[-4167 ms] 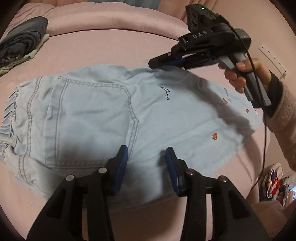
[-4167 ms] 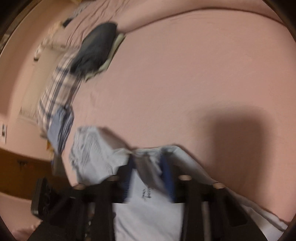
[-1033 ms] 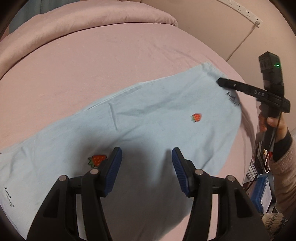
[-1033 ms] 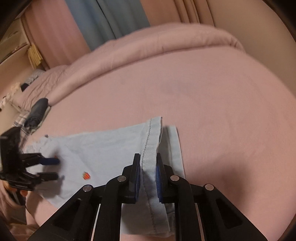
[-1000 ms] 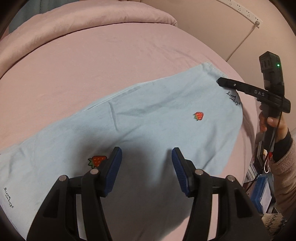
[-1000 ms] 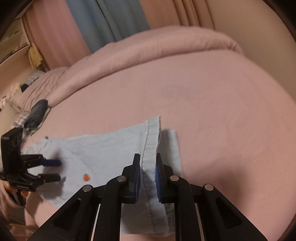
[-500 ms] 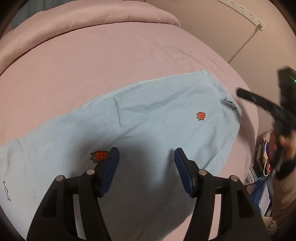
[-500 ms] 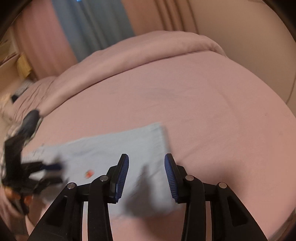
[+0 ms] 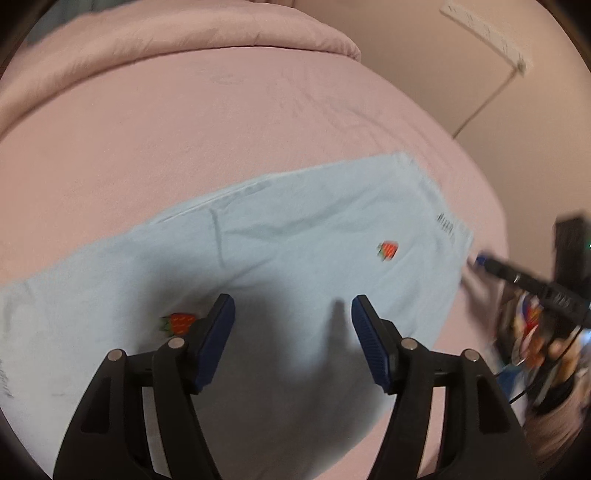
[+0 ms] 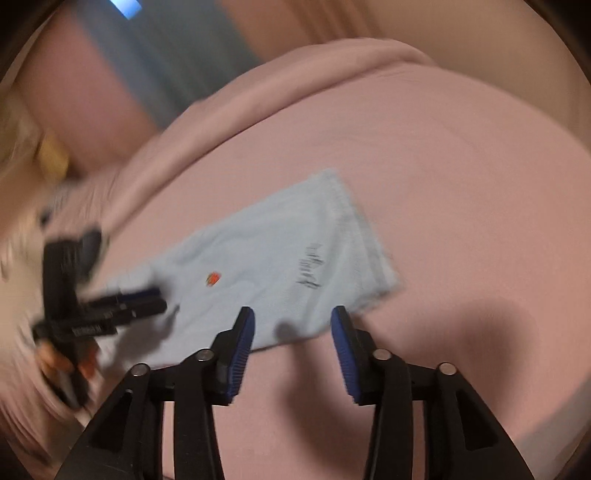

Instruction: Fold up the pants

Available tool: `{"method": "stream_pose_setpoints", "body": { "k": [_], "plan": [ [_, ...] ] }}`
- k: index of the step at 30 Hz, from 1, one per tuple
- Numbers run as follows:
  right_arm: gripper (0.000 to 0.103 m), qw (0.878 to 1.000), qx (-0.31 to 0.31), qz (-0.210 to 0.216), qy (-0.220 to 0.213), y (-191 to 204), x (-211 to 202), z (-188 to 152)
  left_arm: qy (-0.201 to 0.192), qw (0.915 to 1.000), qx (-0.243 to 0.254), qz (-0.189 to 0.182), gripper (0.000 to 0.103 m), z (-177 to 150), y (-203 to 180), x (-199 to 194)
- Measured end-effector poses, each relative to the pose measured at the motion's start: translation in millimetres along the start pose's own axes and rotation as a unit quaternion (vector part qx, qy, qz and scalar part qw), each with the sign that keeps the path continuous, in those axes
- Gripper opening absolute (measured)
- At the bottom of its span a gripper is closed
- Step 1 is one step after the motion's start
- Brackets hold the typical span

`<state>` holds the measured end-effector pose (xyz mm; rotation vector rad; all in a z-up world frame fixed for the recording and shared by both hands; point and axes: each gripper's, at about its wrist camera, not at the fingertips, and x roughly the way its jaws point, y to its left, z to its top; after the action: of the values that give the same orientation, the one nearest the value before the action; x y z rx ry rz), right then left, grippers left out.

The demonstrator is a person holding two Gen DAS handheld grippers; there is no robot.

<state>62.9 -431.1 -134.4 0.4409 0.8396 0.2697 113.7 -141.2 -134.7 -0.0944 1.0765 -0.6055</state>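
Note:
Light blue pants [image 9: 288,251] with small red strawberry patches lie flat on the pink bed; the leg hem is at the right in the left wrist view. My left gripper [image 9: 293,308] is open and empty just above the leg's near edge. My right gripper [image 10: 291,321] is open and empty, hovering off the hem corner of the pants [image 10: 266,266]. It shows blurred at the far right of the left wrist view [image 9: 484,260], apart from the hem. The left gripper shows at the left of the right wrist view [image 10: 147,301].
A pink duvet roll [image 9: 184,40] runs along the bed's far side. A white power strip [image 9: 484,33] and its cord hang on the wall at right. Clutter [image 9: 535,332] lies on the floor beyond the bed's right edge. Blue curtains [image 10: 166,66] hang behind.
My right gripper has opened, let go of the hem and pulled back off the pants. The hem now lies flat on the bed. The left gripper stayed open and shifted slightly.

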Motion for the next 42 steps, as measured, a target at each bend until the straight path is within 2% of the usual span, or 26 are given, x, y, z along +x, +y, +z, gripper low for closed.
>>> {"method": "stream_pose_setpoints", "body": {
  "k": [3, 5, 8, 11, 13, 14, 15, 16, 18, 21, 23, 27, 30, 33, 38, 42],
  "plan": [
    [0.047, 0.996, 0.089, 0.024, 0.003, -33, 0, -10, -0.002, 0.9984, -0.043, -0.037, 0.066, 5, 5, 5],
    [0.047, 0.991, 0.130, 0.040, -0.001, -43, 6, -16, -0.002, 0.9976, -0.052, -0.047, 0.066, 9, 2, 9],
    [0.048, 0.986, 0.150, 0.062, -0.025, -46, 14, -18, 0.005, 0.9936, -0.087, -0.073, 0.066, 20, 0, 21],
    [0.048, 0.983, 0.165, 0.056, -0.056, -48, 27, -10, 0.003, 0.9870, -0.125, -0.101, 0.066, 30, 2, 27],
    [0.048, 0.985, 0.156, 0.043, -0.066, -41, 29, -6, 0.008, 0.9814, -0.148, -0.121, 0.066, 36, 0, 30],
    [0.043, 0.985, 0.150, 0.038, -0.069, -37, 31, -5, 0.007, 0.9795, -0.153, -0.131, 0.066, 37, -2, 29],
    [0.035, 0.986, 0.147, 0.038, -0.073, -34, 30, -4, 0.005, 0.9779, -0.154, -0.141, 0.066, 38, -6, 28],
    [0.020, 0.985, 0.149, 0.042, -0.070, -33, 30, -4, 0.003, 0.9771, -0.153, -0.148, 0.066, 37, -9, 28],
    [0.019, 0.985, 0.152, 0.044, -0.070, -34, 29, -6, 0.004, 0.9775, -0.153, -0.145, 0.067, 35, -11, 34],
    [0.015, 0.985, 0.156, 0.035, -0.060, -34, 33, -5, 0.003, 0.9689, -0.192, -0.157, 0.066, 33, 1, 44],
    [0.014, 0.986, 0.157, 0.029, -0.057, -27, 39, 3, 0.014, 0.9689, -0.191, -0.156, 0.066, 39, 1, 41],
    [0.013, 0.992, 0.100, 0.009, -0.074, 4, 22, 15, 0.010, 0.9697, -0.186, -0.157, 0.067, 39, 3, 25],
    [0.013, 0.996, 0.026, 0.001, -0.091, 46, 7, 22, 0.009, 0.9529, -0.227, -0.200, 0.068, 27, 19, 15],
    [0.013, 0.995, -0.046, 0.001, -0.093, 90, 4, 22, -0.006, 0.9390, -0.259, -0.226, 0.076, 15, 35, -4],
    [0.013, 0.990, -0.123, 0.009, -0.073, 153, 27, 12, -0.055, 0.9043, -0.314, -0.284, 0.095, 0, 63, -46],
    [0.013, 0.982, -0.178, 0.031, -0.053, 198, 44, -6, -0.056, 0.8852, -0.328, -0.325, 0.095, -8, 72, -57]
  ]
}}
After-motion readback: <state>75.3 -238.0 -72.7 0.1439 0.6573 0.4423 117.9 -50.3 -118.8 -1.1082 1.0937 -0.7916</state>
